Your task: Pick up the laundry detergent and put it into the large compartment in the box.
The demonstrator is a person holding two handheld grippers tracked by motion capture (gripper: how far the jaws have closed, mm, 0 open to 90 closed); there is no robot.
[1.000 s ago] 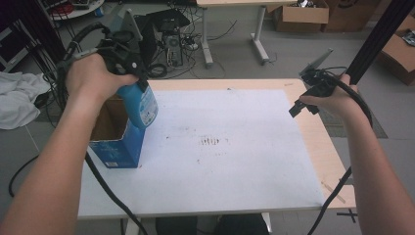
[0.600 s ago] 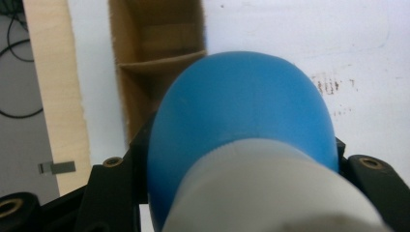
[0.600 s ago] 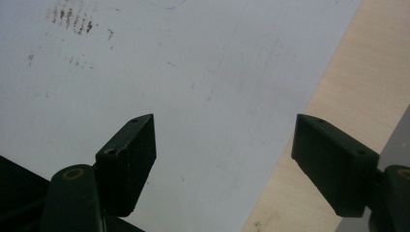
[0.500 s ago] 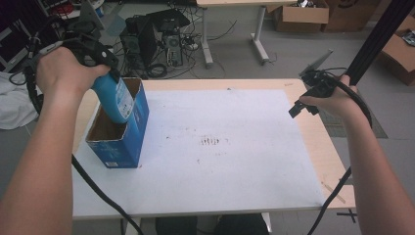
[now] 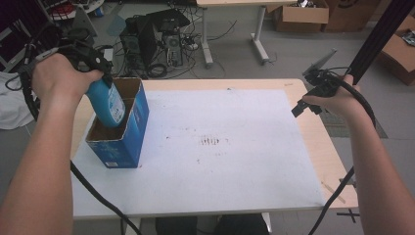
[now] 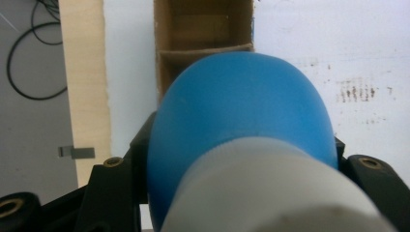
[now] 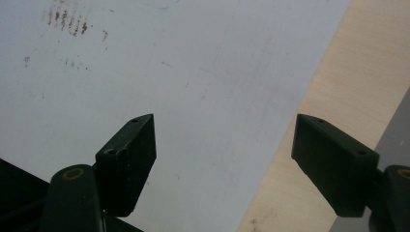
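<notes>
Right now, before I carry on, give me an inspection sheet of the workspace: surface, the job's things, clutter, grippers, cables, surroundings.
Surface: white sheet over a wooden table; dark smudges mid-sheet.
Job's things: blue bottle, white cap toward the left gripper's camera, lower end inside the open blue carton; cardboard divider inside the carton.
Clutter: nothing seen on the sheet.
Grippers: left gripper clamped on the bottle; right gripper open, empty, above the table's right edge.
Cables: one from each gripper, hanging off the near edge: left cable, right cable.
Surroundings: computer tower with tangled wires, cardboard boxes, second table's legs on the floor.
</notes>
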